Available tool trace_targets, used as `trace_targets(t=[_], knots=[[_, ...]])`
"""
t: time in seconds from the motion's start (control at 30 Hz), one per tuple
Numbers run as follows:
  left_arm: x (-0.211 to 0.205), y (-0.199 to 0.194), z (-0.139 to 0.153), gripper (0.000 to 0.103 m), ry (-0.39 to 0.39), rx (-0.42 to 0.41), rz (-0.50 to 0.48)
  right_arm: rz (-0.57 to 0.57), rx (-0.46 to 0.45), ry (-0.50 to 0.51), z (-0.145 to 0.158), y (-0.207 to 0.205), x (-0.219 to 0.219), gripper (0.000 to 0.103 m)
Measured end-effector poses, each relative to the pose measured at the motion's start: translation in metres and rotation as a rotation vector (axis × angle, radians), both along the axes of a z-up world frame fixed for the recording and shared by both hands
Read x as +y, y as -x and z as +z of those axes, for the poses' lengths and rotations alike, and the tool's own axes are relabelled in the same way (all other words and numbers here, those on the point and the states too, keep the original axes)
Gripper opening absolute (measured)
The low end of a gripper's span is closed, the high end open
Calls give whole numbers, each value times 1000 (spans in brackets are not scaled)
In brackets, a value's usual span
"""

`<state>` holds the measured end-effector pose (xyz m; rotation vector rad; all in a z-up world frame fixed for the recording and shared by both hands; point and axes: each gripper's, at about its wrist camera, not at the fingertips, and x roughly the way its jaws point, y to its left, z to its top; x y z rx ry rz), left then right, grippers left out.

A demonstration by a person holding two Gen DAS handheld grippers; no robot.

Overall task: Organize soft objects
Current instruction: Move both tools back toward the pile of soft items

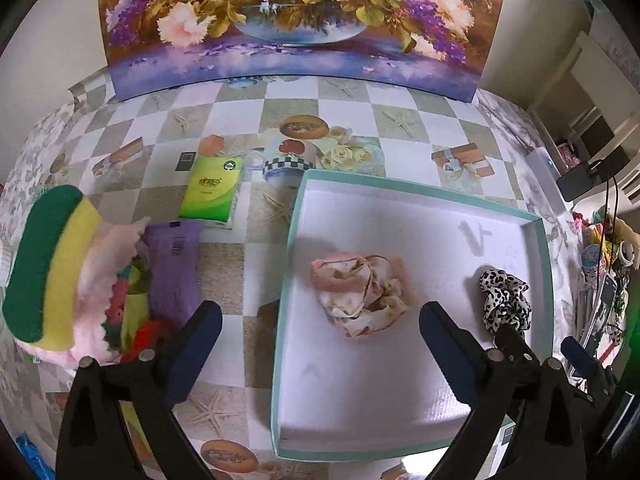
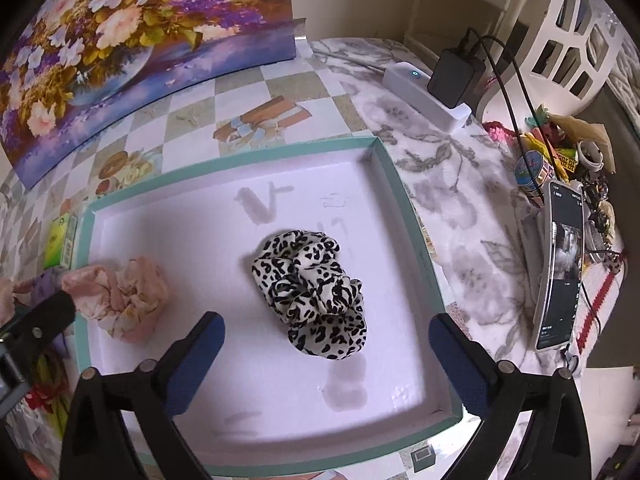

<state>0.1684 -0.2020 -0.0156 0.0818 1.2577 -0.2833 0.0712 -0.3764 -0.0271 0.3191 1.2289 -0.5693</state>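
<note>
The bench (image 1: 224, 256) carries a shallow teal-rimmed tray (image 1: 416, 188), and two soft pieces already lie inside it: a crumpled pink floral scrunchie (image 1: 360, 296) left of centre and a leopard-print scrunchie (image 2: 312, 296) to its right, apart. Left of the tray a heap of soft things (image 1: 120, 280) waits, so sorting looks partly done. Left gripper (image 1: 320, 356) and right gripper (image 2: 326, 368) hover above with fingers spread wide, grasping nothing.

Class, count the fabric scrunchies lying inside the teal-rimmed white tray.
2: a pink floral fabric scrunchie at the tray's left-centre, and a black-and-white leopard-print scrunchie to its right. None seems hidden.
</note>
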Motion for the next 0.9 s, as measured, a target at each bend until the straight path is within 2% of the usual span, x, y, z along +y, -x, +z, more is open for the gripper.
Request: trace_targets(t=[0.13, 0.33, 0.5, 0.67, 0.73, 0.8, 0.9], knots=[[3, 4, 6, 103, 19, -12, 1, 9, -14, 4, 5, 1, 4, 103], [9, 9, 16, 103, 41, -39, 3, 10, -67, 27, 23, 6, 12, 103], [22, 13, 28, 103, 64, -50, 5, 23, -71, 53, 34, 10, 19, 103], [37, 22, 53, 103, 102, -70, -16, 42, -93, 19, 50, 15, 27, 103], [46, 26, 64, 103, 139, -74, -24, 58, -110, 26, 59, 16, 33, 103], [55, 29, 75, 103, 166, -86, -27, 69, -148, 15, 70, 18, 38, 103], [75, 34, 91, 103, 160, -137, -17, 86, -215, -36, 83, 20, 49, 103]])
